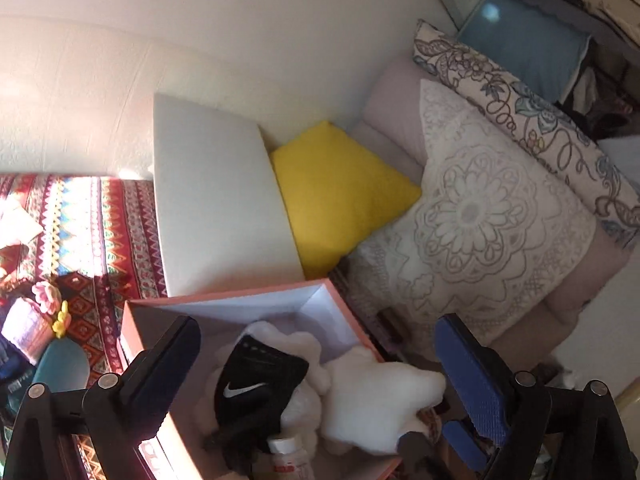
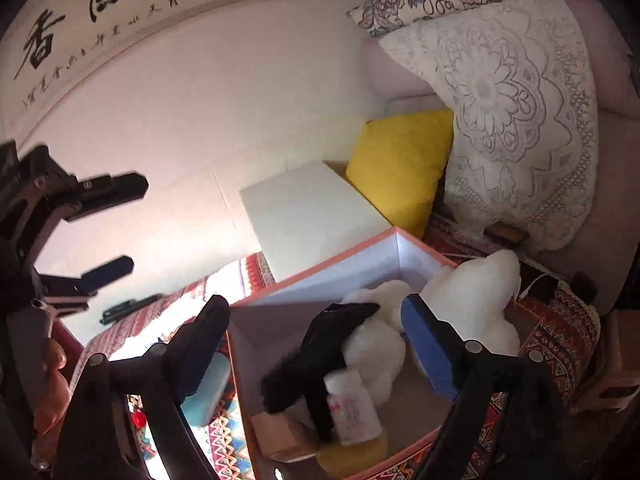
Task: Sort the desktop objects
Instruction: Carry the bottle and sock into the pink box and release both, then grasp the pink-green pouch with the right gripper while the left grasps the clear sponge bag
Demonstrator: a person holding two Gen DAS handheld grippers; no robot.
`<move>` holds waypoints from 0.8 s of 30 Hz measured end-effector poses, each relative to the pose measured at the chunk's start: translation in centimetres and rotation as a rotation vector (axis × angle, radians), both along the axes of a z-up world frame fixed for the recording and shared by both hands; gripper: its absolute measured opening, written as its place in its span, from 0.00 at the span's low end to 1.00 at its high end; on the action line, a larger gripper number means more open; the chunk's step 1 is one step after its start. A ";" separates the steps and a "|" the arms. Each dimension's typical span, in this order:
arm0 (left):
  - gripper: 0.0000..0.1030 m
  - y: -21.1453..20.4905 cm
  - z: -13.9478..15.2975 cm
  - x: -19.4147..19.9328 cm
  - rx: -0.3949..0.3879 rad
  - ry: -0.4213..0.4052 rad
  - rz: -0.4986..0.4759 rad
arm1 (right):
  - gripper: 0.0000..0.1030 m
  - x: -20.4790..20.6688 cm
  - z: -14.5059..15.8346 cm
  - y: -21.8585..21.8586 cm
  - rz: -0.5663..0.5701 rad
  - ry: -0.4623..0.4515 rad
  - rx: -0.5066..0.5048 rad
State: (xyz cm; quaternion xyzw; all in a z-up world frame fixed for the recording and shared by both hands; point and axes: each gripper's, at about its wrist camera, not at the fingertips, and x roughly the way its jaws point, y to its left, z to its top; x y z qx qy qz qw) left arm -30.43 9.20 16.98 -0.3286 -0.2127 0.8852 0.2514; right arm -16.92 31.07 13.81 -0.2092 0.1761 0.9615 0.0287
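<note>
A pink box (image 1: 224,300) with a white inside stands on the patterned cloth. In it lie a black Nike item (image 1: 256,384), white plush toys (image 1: 376,400) and a small white bottle (image 1: 288,456). My left gripper (image 1: 320,360) hovers open over the box with nothing between its fingers. From the right wrist the same box (image 2: 320,264) shows the black item (image 2: 328,344), the plush (image 2: 472,292) and the bottle (image 2: 352,404). My right gripper (image 2: 316,336) is open and empty above the box. The left gripper (image 2: 120,230) is seen open at the far left.
A white panel (image 1: 216,200) leans behind the box, with a yellow cushion (image 1: 340,196) and a lace cushion (image 1: 480,216) beside it. A teal object (image 1: 60,364) and a small flower pot (image 1: 36,320) sit on the cloth left of the box. A hand (image 2: 52,380) shows low left.
</note>
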 end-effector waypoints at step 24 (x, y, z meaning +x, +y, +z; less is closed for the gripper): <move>0.97 -20.3 -10.8 21.1 -0.600 0.025 0.596 | 0.92 -6.3 -9.6 -20.0 0.458 -0.313 -0.160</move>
